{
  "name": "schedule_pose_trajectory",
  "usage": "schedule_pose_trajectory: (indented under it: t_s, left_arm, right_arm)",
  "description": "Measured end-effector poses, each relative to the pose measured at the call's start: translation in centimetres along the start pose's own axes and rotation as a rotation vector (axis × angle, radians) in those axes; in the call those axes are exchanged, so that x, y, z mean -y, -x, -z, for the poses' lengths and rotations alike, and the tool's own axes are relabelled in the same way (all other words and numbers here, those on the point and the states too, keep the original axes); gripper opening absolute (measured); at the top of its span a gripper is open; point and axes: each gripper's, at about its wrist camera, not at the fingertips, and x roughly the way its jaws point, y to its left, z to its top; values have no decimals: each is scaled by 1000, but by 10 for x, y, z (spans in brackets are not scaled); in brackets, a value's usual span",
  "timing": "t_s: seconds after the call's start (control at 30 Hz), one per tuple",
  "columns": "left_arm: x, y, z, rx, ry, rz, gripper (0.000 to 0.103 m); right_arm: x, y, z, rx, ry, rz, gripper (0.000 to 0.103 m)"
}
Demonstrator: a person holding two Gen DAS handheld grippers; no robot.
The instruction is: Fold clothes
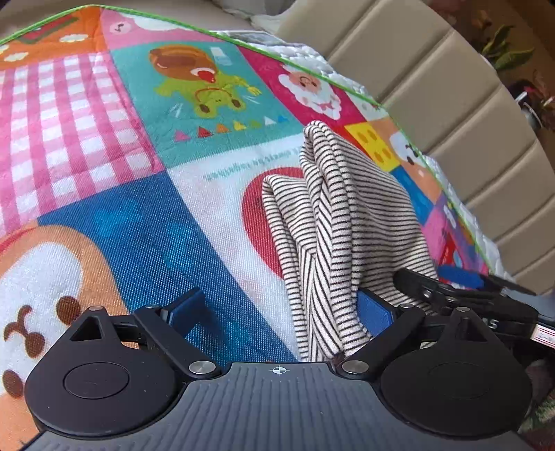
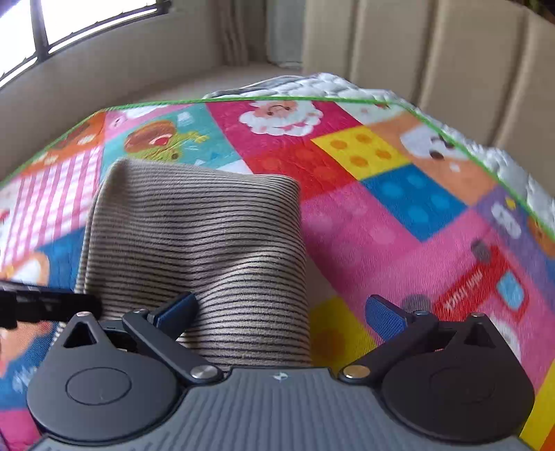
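Across the lower half of the left wrist view, the left gripper (image 1: 281,312) fills the foreground, its blue fingers spread wide apart. A striped garment (image 1: 333,222), cream with thin dark lines, rises in a bunched, folded peak at the centre right of that frame and drapes down against the inner face of the gripper's right-hand blue finger (image 1: 376,314); nothing is pinched between the two fingers, so this tong stands released. At the right edge of the same frame, part of the other tool's black body shows just beyond the cloth.

Low in the right wrist view, the right gripper (image 2: 281,314) likewise has its blue fingers held well apart and unclenched. The same garment (image 2: 204,243) fills the centre left of this frame as a broad folded slab, its near end running down between the fingers towards the grey body and lying close to the left-hand blue finger (image 2: 178,310); whether it touches that pad cannot be told. A black part of the other tool pokes in at the left edge.

Under everything lies a bright patchwork play mat (image 1: 114,222) with cartoon figures, checked pink squares and a green border, spread over a quilted white cover (image 2: 347,86). Beige padded panels (image 2: 451,62) fill the upper right, and a window (image 2: 69,14) sits in the upper left of the right wrist view.
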Motion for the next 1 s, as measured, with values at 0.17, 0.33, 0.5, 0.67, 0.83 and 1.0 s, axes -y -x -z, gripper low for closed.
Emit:
schedule_pose_trajectory:
  t_s: [0.17, 0.33, 0.5, 0.67, 0.83, 1.0]
  left_arm:
    - [15, 26, 15, 77, -2, -44, 92]
    - [65, 102, 49, 256, -143, -135, 96]
    - [102, 174, 106, 373, -153, -165, 103]
    - [127, 193, 165, 410, -213, -352, 103]
    - [140, 181, 186, 381, -270, -402, 103]
    - [142, 174, 189, 376, -264, -437, 103]
  right_arm:
    - [-1, 66, 42, 50, -27, -47, 103]
    - [8, 154, 95, 222, -29, -33, 103]
    - [9, 213, 110, 337, 23, -10, 103]
    - [18, 214, 133, 317, -42, -132, 103]
    - [19, 211, 142, 280, -55, -148, 103]
    - [22, 219, 144, 312, -65, -117, 103]
